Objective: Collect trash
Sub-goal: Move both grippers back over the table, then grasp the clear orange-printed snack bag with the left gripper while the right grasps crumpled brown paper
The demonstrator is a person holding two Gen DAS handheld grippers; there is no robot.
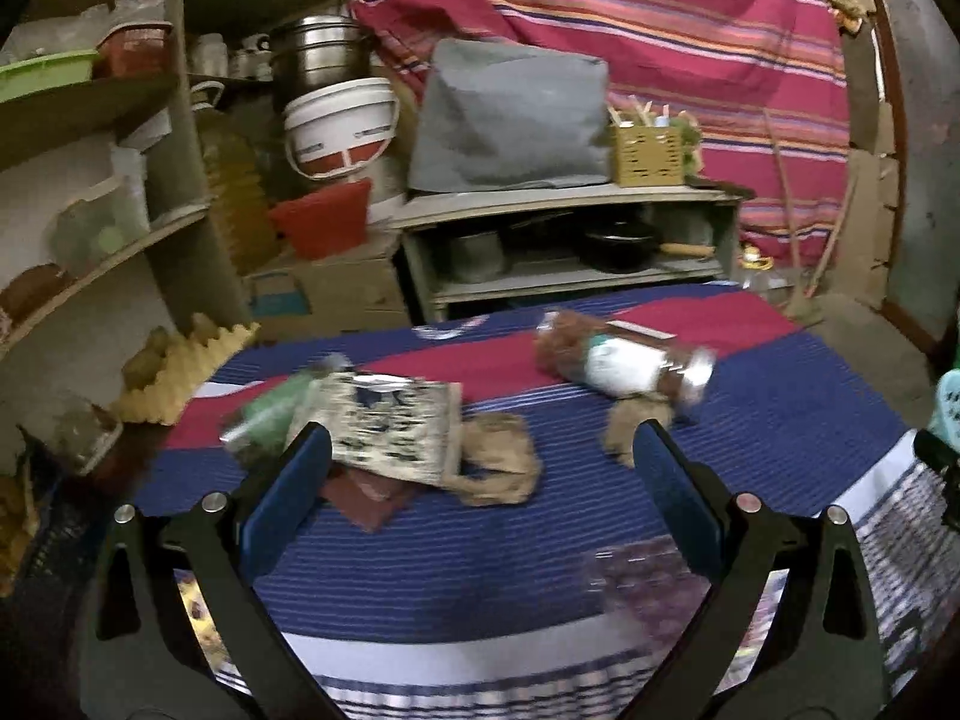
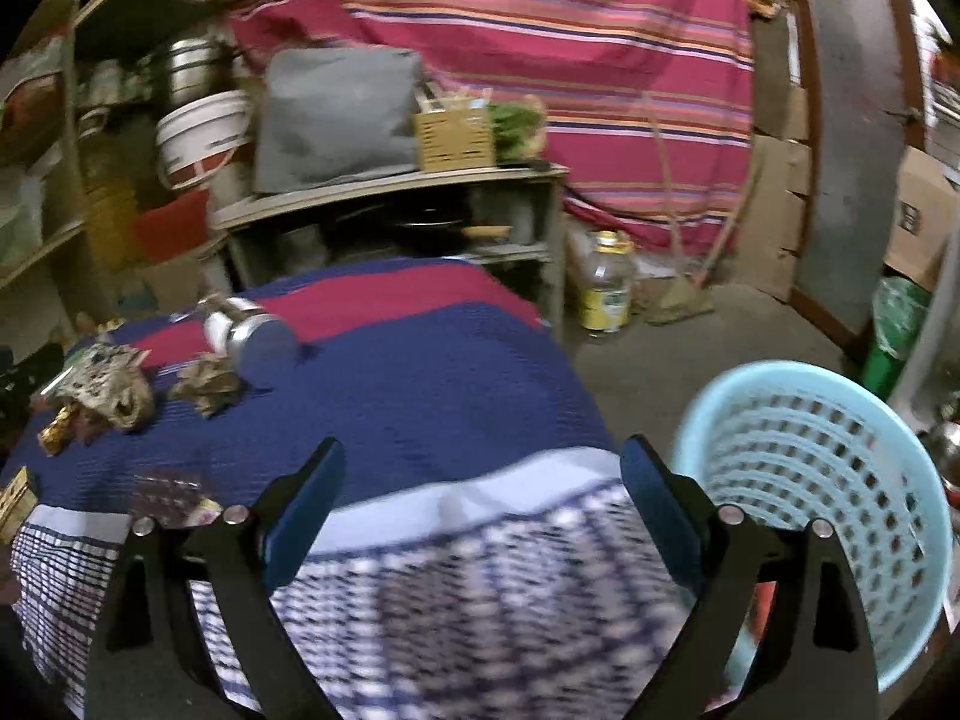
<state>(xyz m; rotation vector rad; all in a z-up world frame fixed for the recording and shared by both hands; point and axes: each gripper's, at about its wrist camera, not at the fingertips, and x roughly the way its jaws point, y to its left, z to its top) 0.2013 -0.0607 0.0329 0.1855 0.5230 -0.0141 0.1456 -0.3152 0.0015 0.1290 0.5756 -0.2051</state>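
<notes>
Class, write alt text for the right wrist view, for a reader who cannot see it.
An open black two-finger gripper hangs empty over a blue-and-red striped cloth-covered table, beside a light-blue perforated plastic basket on the floor. Crumpled brown paper and a plastic-wrapped package lie farther back.

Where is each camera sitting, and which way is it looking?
Left wrist view: sits on the left tool, looking forward and down at the blue-and-red striped tablecloth with a crumpled brown paper wad; only its two open blue-padded fingers show.
Right wrist view: sits on the right tool, looking over the cloth's checked edge towards the light blue plastic basket on the floor; only its open fingers show.
Both views share the tablecloth, the paper wad, the white-labelled jar lying on its side and the grey-covered box behind.
</notes>
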